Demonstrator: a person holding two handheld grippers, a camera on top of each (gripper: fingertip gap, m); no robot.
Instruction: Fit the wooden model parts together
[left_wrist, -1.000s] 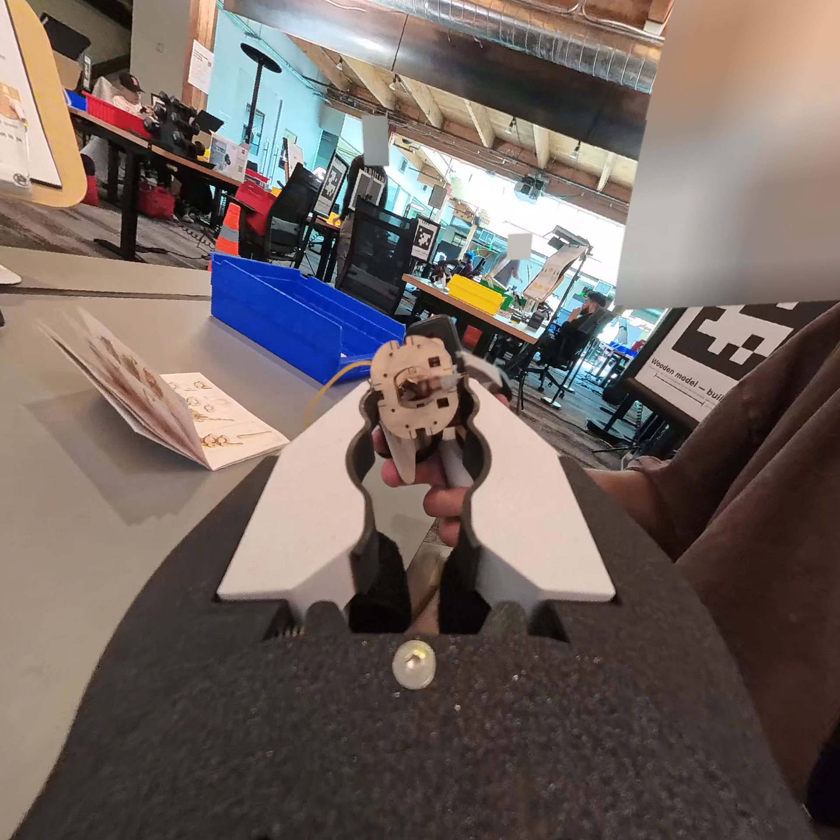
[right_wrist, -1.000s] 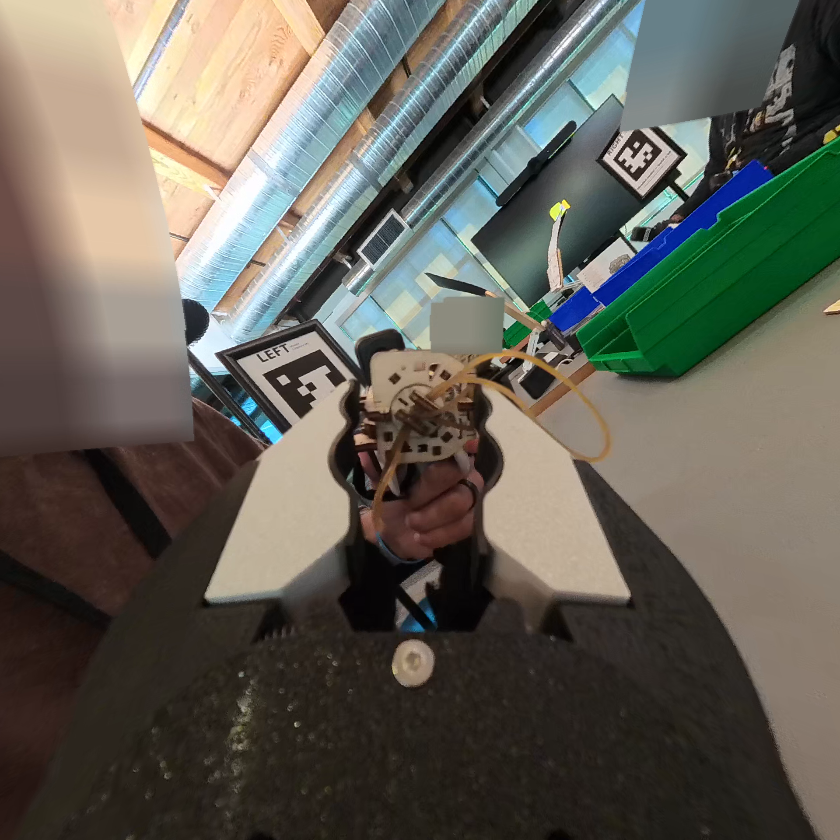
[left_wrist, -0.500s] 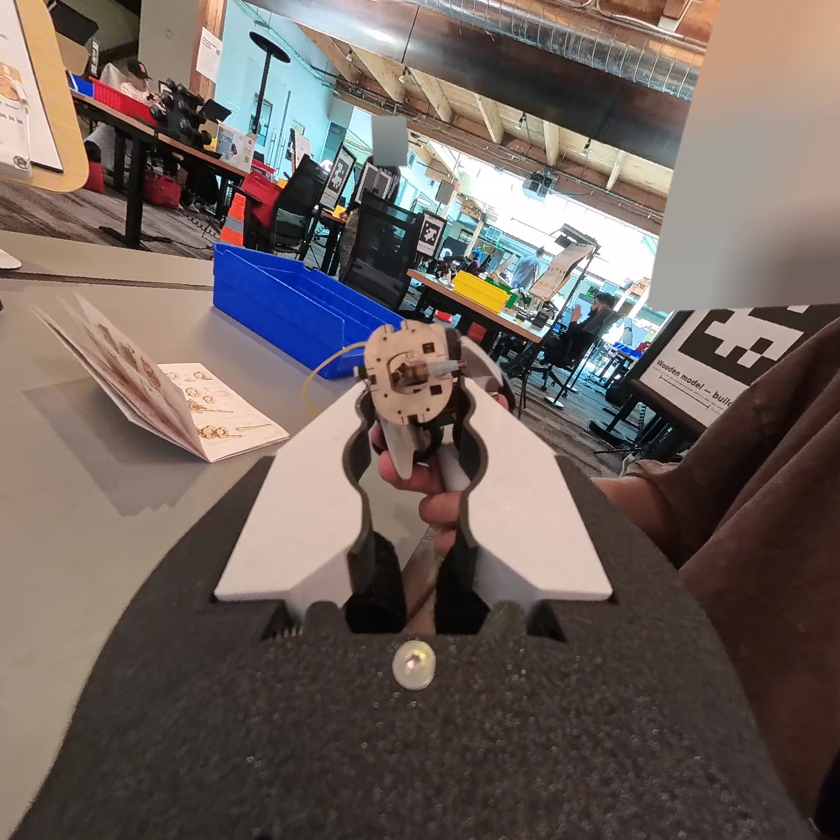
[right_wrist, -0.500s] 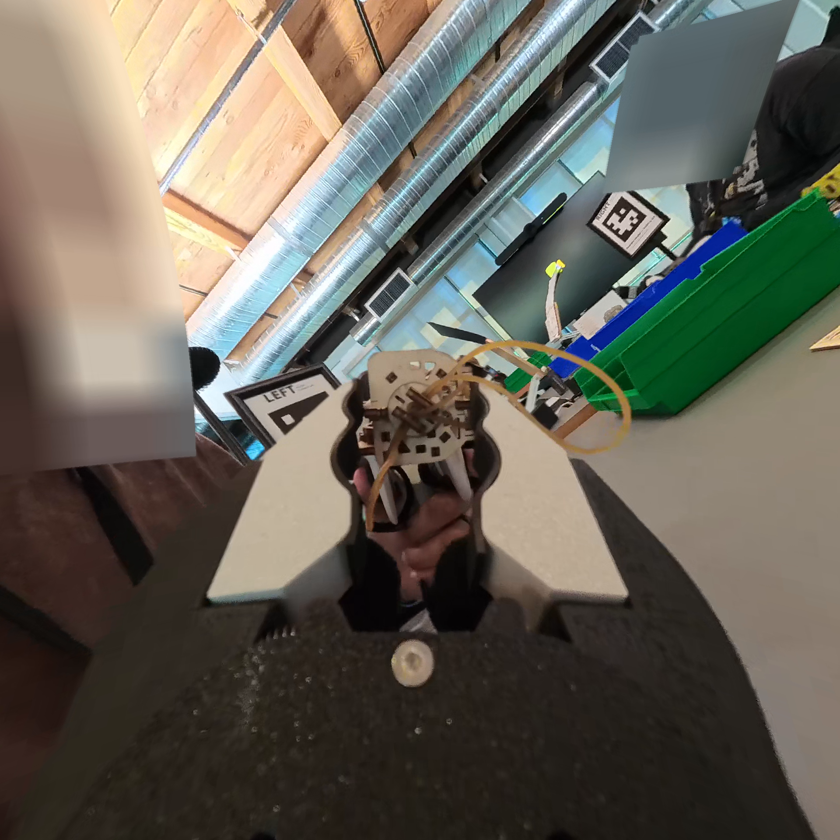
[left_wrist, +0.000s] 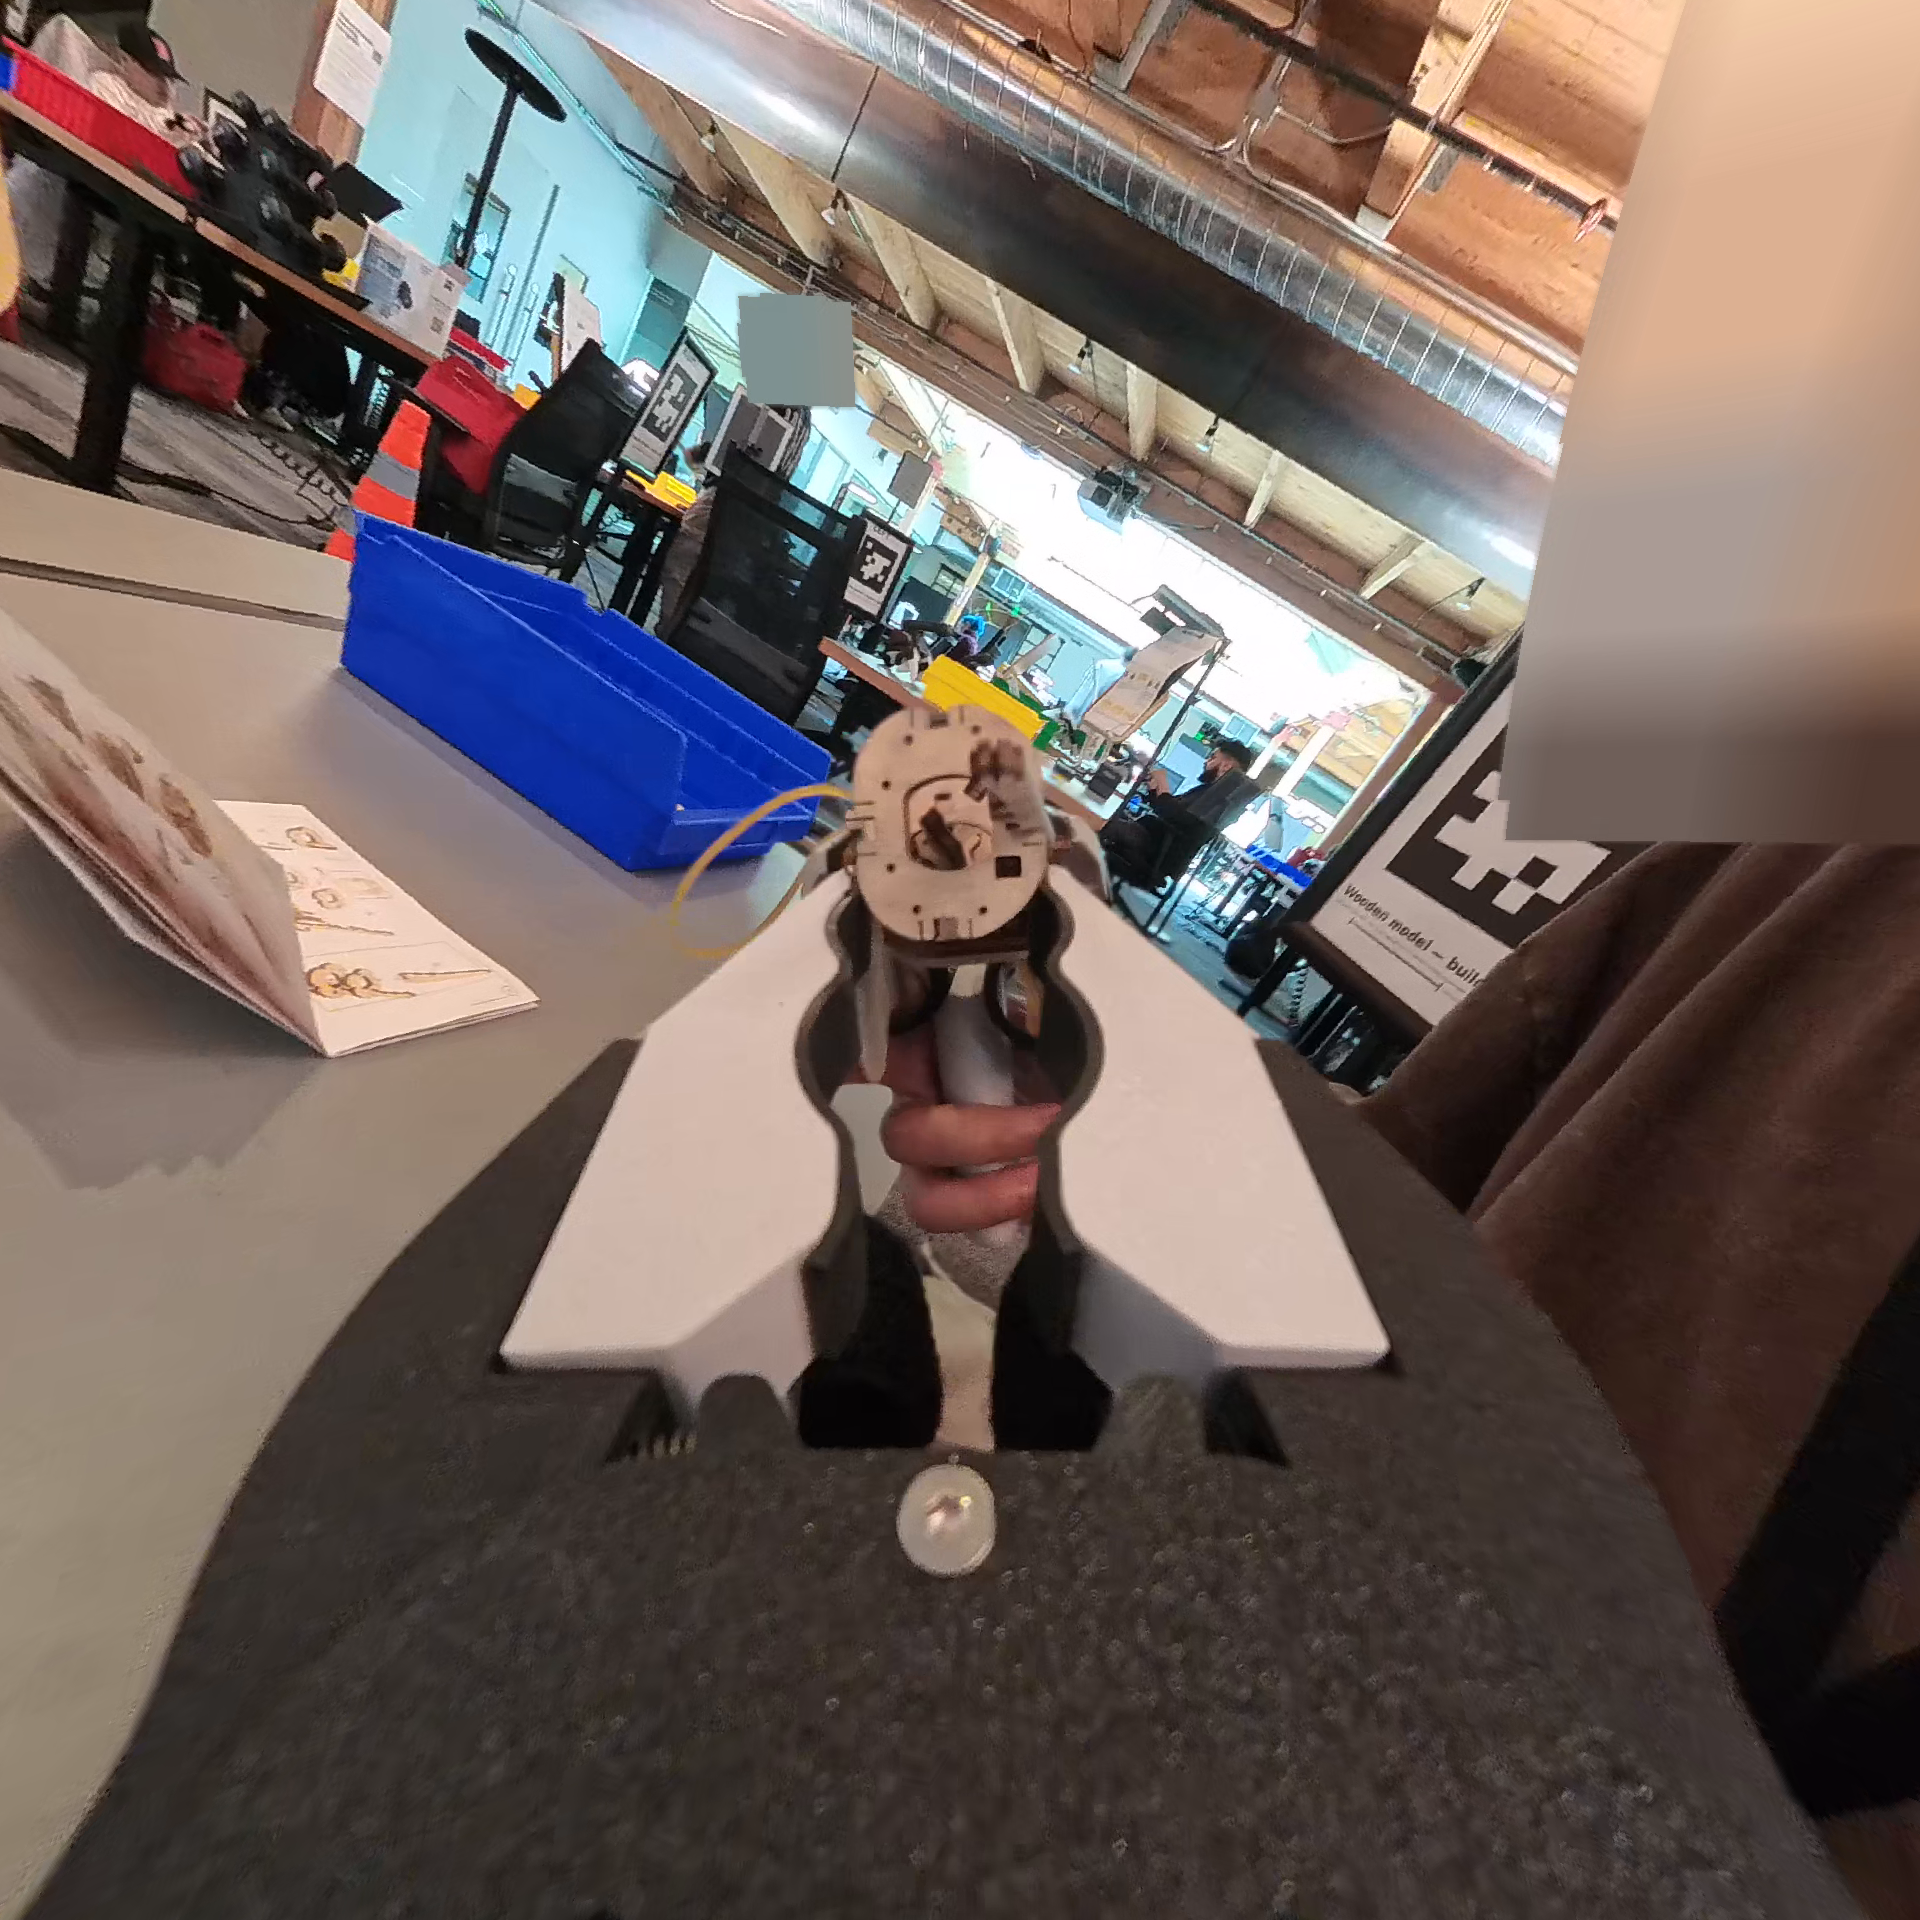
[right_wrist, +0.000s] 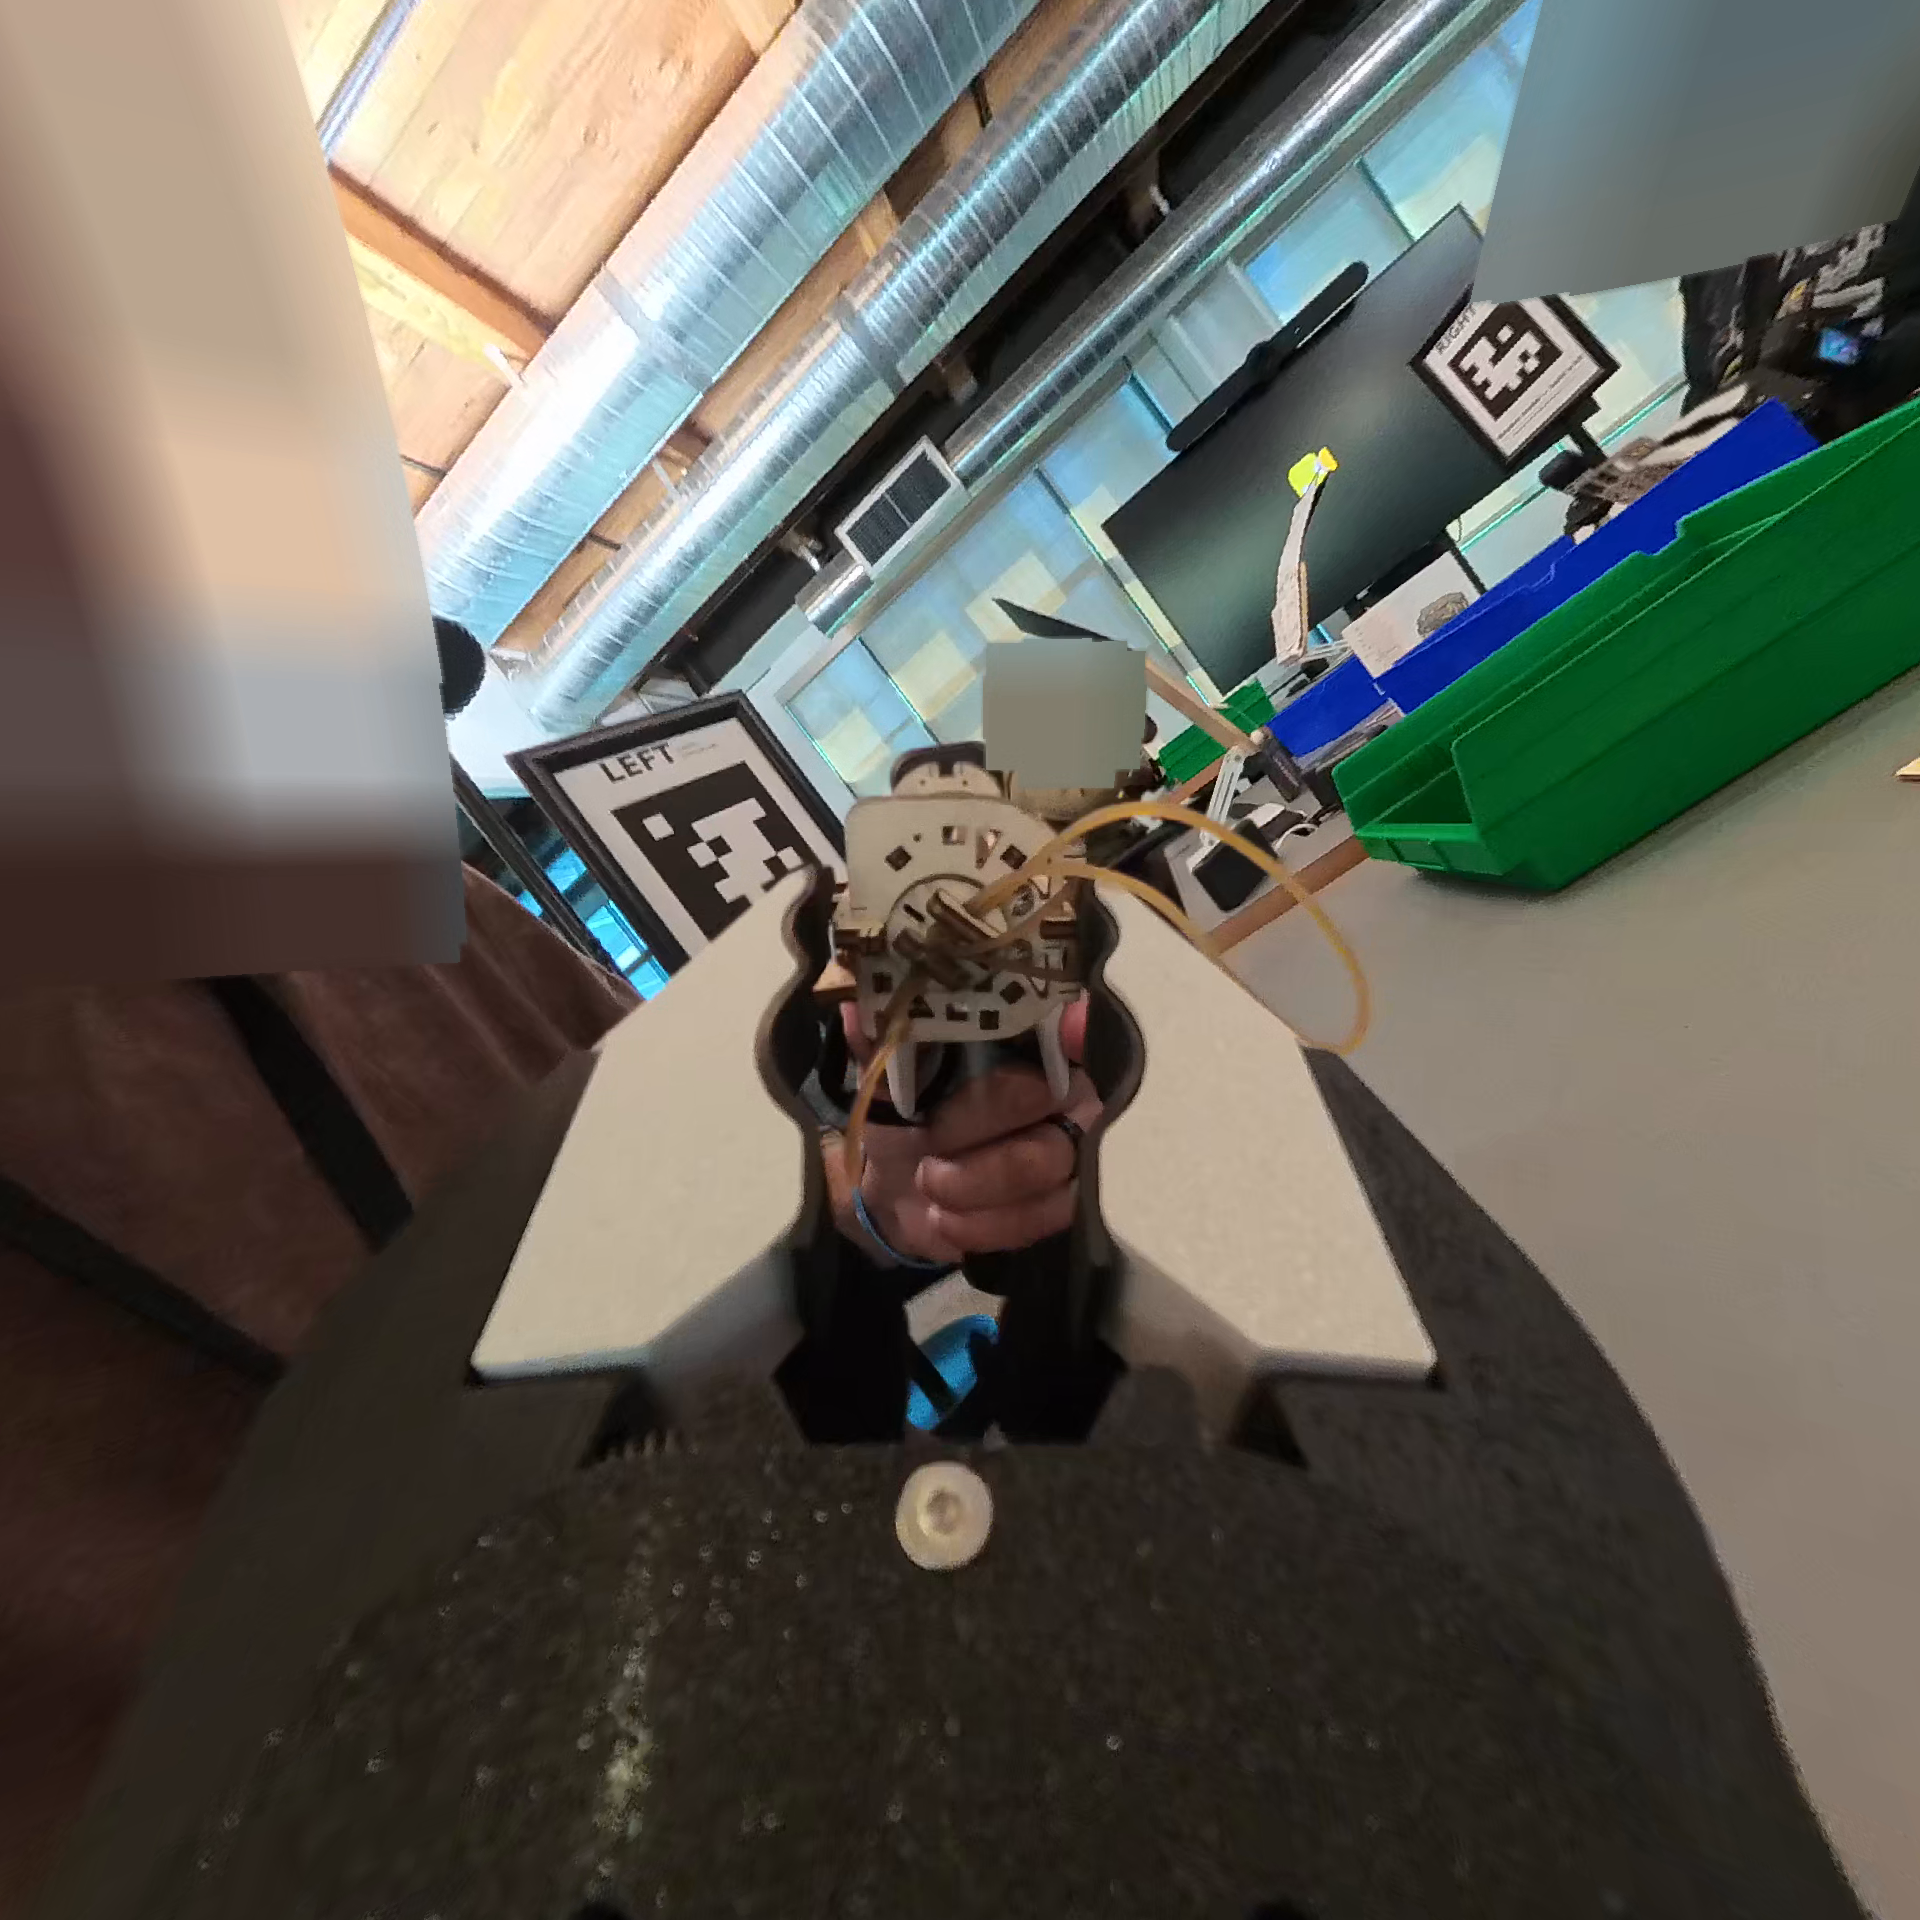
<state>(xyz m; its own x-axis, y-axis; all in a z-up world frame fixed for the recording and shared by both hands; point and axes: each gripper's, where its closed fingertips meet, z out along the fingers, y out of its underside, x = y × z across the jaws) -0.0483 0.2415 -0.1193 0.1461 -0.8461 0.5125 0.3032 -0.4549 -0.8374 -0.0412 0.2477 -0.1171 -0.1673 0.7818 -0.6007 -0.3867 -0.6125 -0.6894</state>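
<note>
Both grippers, left (left_wrist: 951, 914) & right (right_wrist: 951, 935), have fingers clamped on opposite sides of one wooden model (left_wrist: 948, 831), held mid-air off worktop (left_wrist: 208, 1091), prob so rubber band (right_wrist: 1236, 914) hangs free w/ hub facing the right cam for next fit.

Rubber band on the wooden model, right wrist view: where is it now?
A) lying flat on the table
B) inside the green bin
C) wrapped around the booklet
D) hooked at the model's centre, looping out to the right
D: the yellow rubber band runs from the centre of the wooden model and arcs out to the right in the air.
</note>
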